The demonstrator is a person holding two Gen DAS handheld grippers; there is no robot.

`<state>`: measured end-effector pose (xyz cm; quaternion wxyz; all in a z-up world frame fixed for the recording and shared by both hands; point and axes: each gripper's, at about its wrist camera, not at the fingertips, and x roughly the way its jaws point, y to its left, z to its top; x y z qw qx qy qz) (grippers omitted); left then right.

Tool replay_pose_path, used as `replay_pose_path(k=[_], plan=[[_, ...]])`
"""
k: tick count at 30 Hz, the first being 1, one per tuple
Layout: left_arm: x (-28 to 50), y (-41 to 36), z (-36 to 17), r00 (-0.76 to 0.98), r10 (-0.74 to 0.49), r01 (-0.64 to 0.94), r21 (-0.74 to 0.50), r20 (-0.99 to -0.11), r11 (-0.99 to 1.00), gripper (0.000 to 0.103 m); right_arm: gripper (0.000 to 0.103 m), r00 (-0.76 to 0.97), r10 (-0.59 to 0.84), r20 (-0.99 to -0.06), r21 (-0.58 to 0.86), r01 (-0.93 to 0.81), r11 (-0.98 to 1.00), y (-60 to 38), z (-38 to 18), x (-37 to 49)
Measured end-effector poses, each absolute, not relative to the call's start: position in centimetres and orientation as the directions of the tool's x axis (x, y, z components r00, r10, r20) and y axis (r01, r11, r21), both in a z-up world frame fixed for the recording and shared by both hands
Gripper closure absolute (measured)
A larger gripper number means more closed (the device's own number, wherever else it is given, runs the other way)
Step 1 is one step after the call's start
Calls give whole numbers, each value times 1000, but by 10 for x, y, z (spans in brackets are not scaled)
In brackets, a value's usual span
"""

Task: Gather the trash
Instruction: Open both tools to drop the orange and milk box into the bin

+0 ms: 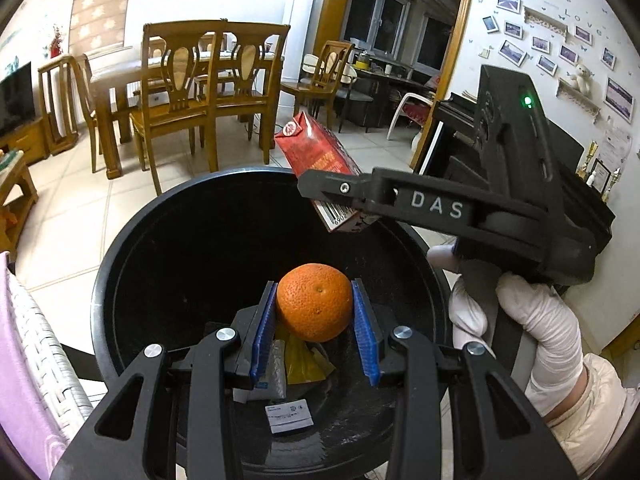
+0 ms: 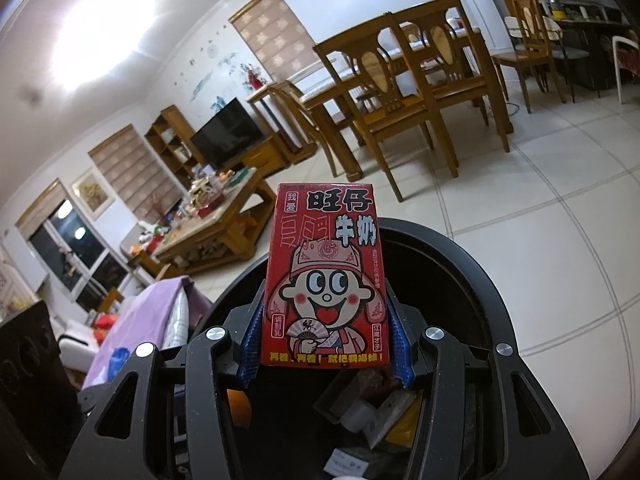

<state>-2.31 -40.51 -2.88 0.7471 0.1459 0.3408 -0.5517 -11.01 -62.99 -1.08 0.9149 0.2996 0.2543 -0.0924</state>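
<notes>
My left gripper [image 1: 314, 312] is shut on an orange [image 1: 314, 307] and holds it over the open black trash bin [image 1: 168, 216]. My right gripper [image 2: 325, 344] is shut on a red milk carton [image 2: 325, 272] and holds it upright above the same bin [image 2: 480, 264]. In the left wrist view the right gripper [image 1: 348, 196] reaches in from the right with the carton [image 1: 316, 156] over the bin's far rim. Wrappers and paper scraps [image 1: 290, 416] lie at the bin's bottom; they also show in the right wrist view [image 2: 380, 420].
A wooden dining table with chairs [image 1: 192, 92] stands behind the bin on the tiled floor. A wicker seat with purple cloth [image 1: 28, 352] is at the left. A cluttered coffee table [image 2: 212, 216] and a TV [image 2: 228, 136] stand further off. A dark piano [image 1: 460, 128] is at the right.
</notes>
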Motion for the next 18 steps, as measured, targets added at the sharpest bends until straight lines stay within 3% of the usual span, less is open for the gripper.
replay_pose_path(k=[6,9,10,13,18], plan=[[-23,-408,-29,169,-717,923,-146,-677,356,65,51,844,-6,-536,496,320,807,-617,-10,-111],[-22,-408,-28,181,-712,920,-139,-679,366,65,37,845,1,-535,501,316,805,-617,-10,-111],[-23,-408,-27,187,-710,919,-134,-679,370,62,32,846,3,-533,503,315,805,-617,-9,-112],[-26,-405,-22,221,-717,916,-111,-660,385,31,27,852,9,-524,512,306,802,-616,-7,-114],[-34,-404,-16,259,-723,920,-64,-641,386,10,14,862,12,-506,519,294,802,-612,-1,-119]])
